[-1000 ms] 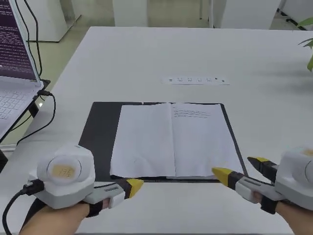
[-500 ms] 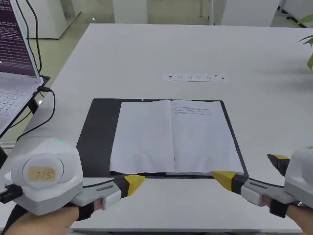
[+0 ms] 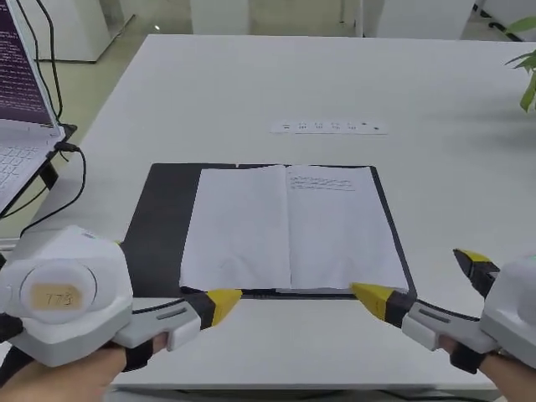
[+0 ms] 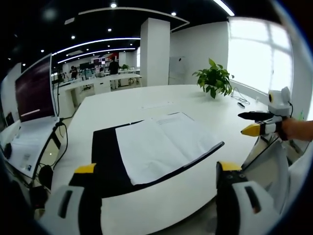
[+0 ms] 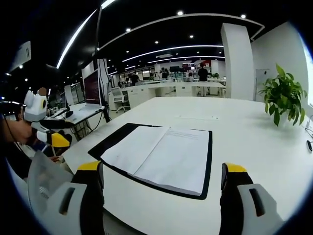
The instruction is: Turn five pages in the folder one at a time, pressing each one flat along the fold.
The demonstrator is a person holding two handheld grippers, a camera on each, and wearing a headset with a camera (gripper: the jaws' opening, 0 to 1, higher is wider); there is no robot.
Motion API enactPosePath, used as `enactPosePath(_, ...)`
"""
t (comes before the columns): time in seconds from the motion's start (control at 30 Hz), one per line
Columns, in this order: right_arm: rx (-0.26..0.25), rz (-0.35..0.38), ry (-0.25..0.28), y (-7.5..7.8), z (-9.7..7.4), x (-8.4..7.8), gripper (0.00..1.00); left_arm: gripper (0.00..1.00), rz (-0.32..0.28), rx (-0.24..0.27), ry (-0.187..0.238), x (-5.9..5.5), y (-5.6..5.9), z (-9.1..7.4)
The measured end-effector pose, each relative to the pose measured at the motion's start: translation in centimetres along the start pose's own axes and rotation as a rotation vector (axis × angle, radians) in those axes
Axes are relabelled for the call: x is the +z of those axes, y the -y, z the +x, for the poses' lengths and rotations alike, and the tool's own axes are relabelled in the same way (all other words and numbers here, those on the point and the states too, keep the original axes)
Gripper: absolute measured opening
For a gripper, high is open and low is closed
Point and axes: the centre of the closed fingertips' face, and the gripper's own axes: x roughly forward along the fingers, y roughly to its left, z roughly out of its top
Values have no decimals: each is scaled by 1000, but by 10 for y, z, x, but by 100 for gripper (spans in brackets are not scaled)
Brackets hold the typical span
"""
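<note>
Since a second ago the right claw (image 3: 420, 276) has spread its jaws wider, and the left claw (image 3: 219, 305) has its body closer to the headset; the folder (image 3: 163, 226) lies as it did. Both claws are parted and hold nothing, hanging just off the folder's near edge, one towards each near corner.

The folder lies open and flat on the desk (image 3: 251, 84), with white pages (image 3: 243, 226) on both sides of the fold (image 3: 290, 226) and no sheet lifted yet.

The main risk is probably the pick-up: a hard tip sliding under the right-hand stack could catch two sheets at once, or dent and crumple the corner. A sideways push may also skid the whole folder across the smooth desk. A page pressed too far from the fold may spring back.

Beyond the folder's far edge lies a pale strip (image 3: 328, 127), well apart. Left of the folder are a laptop (image 3: 21, 109) and its cable (image 3: 74, 180); a plant (image 3: 526, 71) stands far to the right. Nothing stands between the claws and the folder.
</note>
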Motion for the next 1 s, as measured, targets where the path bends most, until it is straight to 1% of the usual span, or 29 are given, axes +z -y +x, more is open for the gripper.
enactPosePath(0.1, 9, -9, -10, -2, 1, -3, 100, 99, 10, 1, -15, -5, 1, 6)
enactPosePath(0.13, 12, -12, -14, -2, 1, -5, 100, 99, 19, -1, -35, -9, 3, 8)
enactPosePath(0.17, 15, -11, -15, -2, 1, -5, 100, 97, 21, -2, -45, -11, 4, 11)
enactPosePath(0.2, 16, -6, -17, -2, 2, -7, 100, 97, 24, -4, -62, -13, 7, 13)
enactPosePath(0.3, 23, -3, -19, -4, 2, -9, 100, 98, 22, -25, -74, -15, 15, 22)
enactPosePath(0.47, 38, 13, -20, -7, 1, -12, 100, 94, 60, -72, -109, -18, 31, 47)
enactPosePath(0.53, 45, 21, -21, -8, -1, -14, 99, 92, 57, -87, -107, -17, 39, 57)
enactPosePath(0.57, 48, 23, -19, -10, -3, -14, 99, 91, 67, -106, -112, -17, 44, 63)
enactPosePath(0.63, 53, 24, -15, -11, -4, -14, 98, 89, 82, -117, -116, -17, 50, 71)
enactPosePath(0.7, 52, 23, -14, -11, -5, -15, 98, 88, 101, -138, -121, -17, 59, 81)
enactPosePath(0.8, 51, 32, -11, -10, -6, -15, 97, 85, 128, -163, -113, -14, 70, 93)
enactPosePath(0.83, 53, 34, -8, -9, -6, -15, 96, 84, 135, -172, -118, -14, 74, 97)
enactPosePath(0.87, 53, 35, -5, -8, -7, -14, 96, 84, 139, -181, -115, -14, 77, 103)
enactPosePath(1.0, 51, 36, -3, -5, -7, -14, 94, 81, 163, -214, -110, -12, 92, 120)
